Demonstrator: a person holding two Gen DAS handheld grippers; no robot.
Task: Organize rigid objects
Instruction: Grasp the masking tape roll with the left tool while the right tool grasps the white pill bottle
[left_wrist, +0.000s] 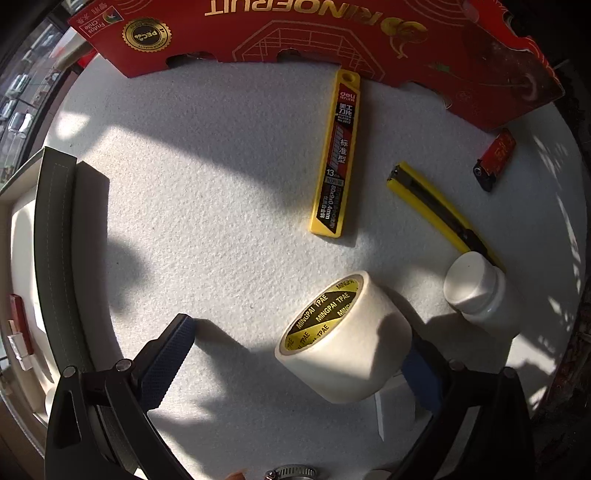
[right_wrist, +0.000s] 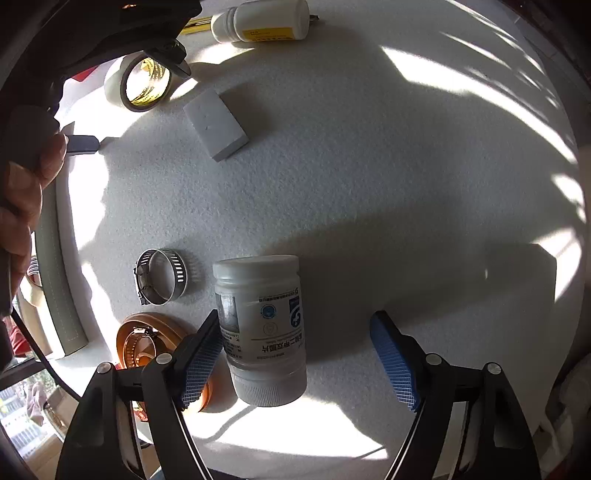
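So the left gripper (left_wrist: 295, 365) has its jaws spread wide around a cream roll of masking tape (left_wrist: 341, 341) with a black-and-gold core label, lying on the white felt mat (left_wrist: 221, 184); the roll sits toward the right-hand finger, whether touching I can't tell. Right gripper (right_wrist: 299, 354) is wide too, with a white plastic pill bottle (right_wrist: 262, 328) on its side between the jaws, right against the left-hand pad (right_wrist: 201, 360), clear of the other.

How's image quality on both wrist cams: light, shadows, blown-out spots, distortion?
Left wrist: hard sunlight, dark shadow bands across the white mat; tape roll half in shade but its print is sharp; strong fisheye bending on the red box. Right wrist: blown-out sun patches on the mat, pill bottle in shadow with its label dim; edges vignetted.
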